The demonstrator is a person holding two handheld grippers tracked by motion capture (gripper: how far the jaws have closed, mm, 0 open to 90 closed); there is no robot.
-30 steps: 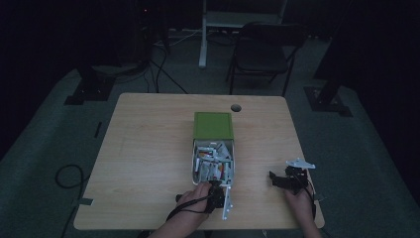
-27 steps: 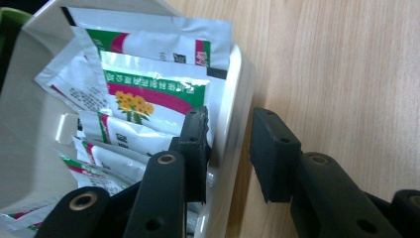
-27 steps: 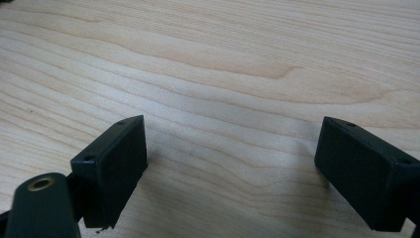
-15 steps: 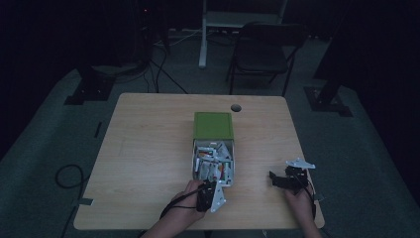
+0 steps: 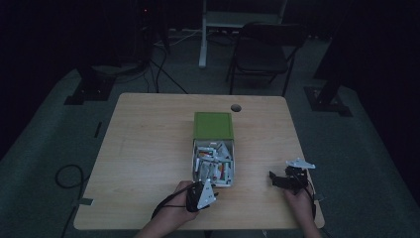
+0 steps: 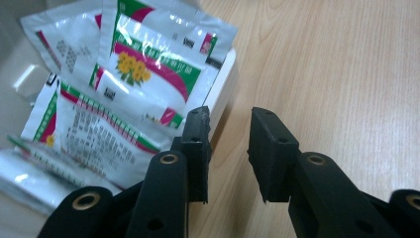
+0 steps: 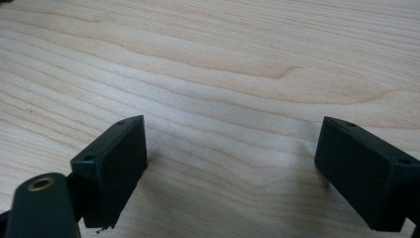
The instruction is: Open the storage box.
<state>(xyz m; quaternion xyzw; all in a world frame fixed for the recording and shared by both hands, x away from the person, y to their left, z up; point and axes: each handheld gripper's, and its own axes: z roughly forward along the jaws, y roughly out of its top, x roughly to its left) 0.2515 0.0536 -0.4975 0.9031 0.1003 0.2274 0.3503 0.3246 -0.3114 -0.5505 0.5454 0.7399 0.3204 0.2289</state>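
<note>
High view: my left gripper (image 5: 201, 191) sits at six o'clock of the white box (image 5: 233, 168) of sachets (image 6: 143, 74), jaws drawn narrow, gripping nothing; my right gripper (image 5: 274, 179), at four o'clock, gapes wide over bare table (image 5: 148, 148).

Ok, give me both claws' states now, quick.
Left claw: jaws close together with a narrow gap, nothing between them, beside the box of sachets.
Right claw: open, empty, over the table.

Just ahead and left of my left claw (image 6: 228, 148) sits the white box (image 6: 221, 87), open-topped. I see its glossy sachets (image 6: 148, 74) lying flat and overlapping, white with green-magenta bands and yellow flowers.
</note>
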